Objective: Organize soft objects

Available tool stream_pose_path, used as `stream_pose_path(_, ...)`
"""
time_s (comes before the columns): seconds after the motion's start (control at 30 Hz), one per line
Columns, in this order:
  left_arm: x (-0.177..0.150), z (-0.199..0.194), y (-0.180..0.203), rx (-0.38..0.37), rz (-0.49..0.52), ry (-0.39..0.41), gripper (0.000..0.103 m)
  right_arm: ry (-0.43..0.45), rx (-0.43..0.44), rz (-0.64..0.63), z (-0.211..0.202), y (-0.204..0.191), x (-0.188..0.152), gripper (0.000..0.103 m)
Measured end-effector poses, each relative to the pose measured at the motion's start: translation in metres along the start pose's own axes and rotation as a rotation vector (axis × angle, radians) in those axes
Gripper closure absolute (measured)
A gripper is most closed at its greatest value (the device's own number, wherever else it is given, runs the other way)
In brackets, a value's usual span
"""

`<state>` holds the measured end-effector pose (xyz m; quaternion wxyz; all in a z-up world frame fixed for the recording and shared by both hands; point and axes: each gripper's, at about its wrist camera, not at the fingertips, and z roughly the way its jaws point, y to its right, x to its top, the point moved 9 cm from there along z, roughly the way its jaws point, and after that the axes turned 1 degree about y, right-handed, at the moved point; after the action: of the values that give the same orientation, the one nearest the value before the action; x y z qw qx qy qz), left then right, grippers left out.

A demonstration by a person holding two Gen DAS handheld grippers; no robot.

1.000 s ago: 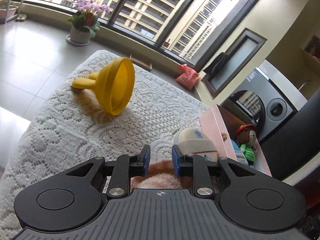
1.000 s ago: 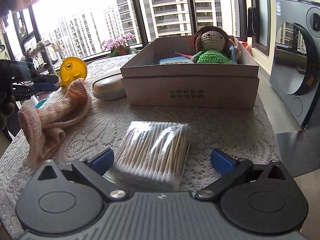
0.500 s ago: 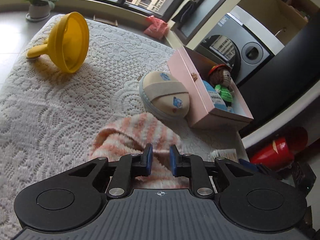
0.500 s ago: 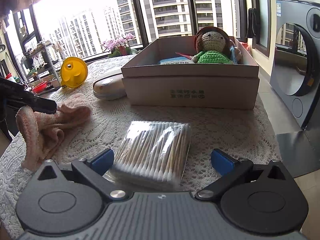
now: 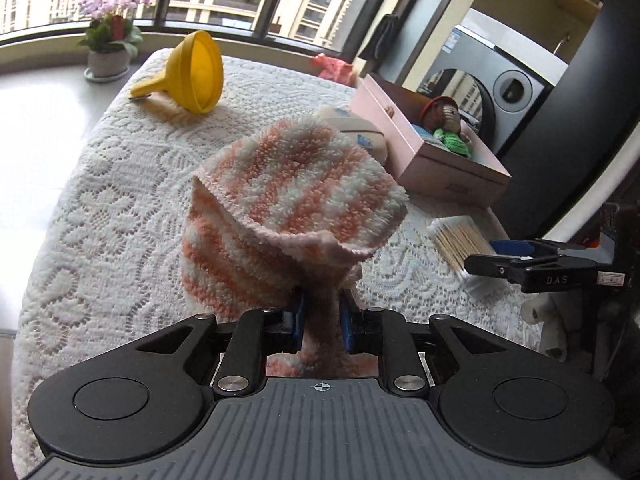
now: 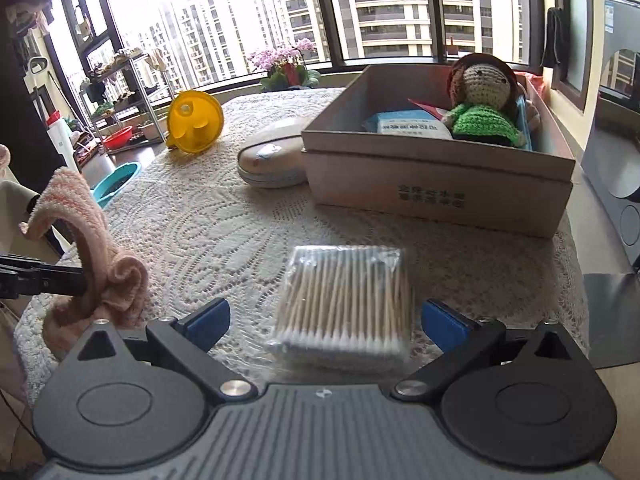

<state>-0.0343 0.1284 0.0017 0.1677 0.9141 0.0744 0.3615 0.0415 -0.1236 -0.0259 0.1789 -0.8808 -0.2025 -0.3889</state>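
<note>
My left gripper (image 5: 322,325) is shut on a pink-and-white striped towel (image 5: 296,204), which bunches up in front of the camera above the lace cloth; the towel also shows at the left of the right wrist view (image 6: 86,240). My right gripper (image 6: 326,320) is open, its blue pads either side of a clear pack of cotton swabs (image 6: 346,300) lying on the cloth, not touching it. The pink box (image 5: 432,152) holds a crocheted doll (image 6: 486,104) and a blue-white packet (image 6: 408,126). The right gripper (image 5: 520,258) shows at the right of the left wrist view beside the swabs (image 5: 460,240).
A yellow funnel (image 5: 192,72) lies on its side at the far end of the lace-covered table (image 5: 112,184). A cream oval case (image 6: 274,158) sits against the box. A potted flower (image 5: 110,46) stands on the floor beyond. A washing machine (image 5: 504,76) is behind the box.
My left gripper has lifted and turned with the towel, which now stands up bunched before the camera. The right gripper has stayed open over the cotton swabs.
</note>
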Motion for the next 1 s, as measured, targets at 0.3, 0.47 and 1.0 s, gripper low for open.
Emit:
stream_pose_path(0.3,-0.027,-0.003,-0.017,0.032,-0.043,-0.014,0.082,0.014,0.336,-0.049,0.044,-0.143,0.087,0.021)
stream_pose_path(0.47,-0.044,-0.031,-0.018,0.014,-0.008,-0.013,0.082,-0.134,0.358,-0.193,0.095,-0.201,0.067,0.030)
stream_pose_path(1.0,-0.012,-0.056,-0.078,0.121,-0.209,0.201,0.082,-0.098,0.186,-0.637,0.028,-0.179,-0.038,0.021)
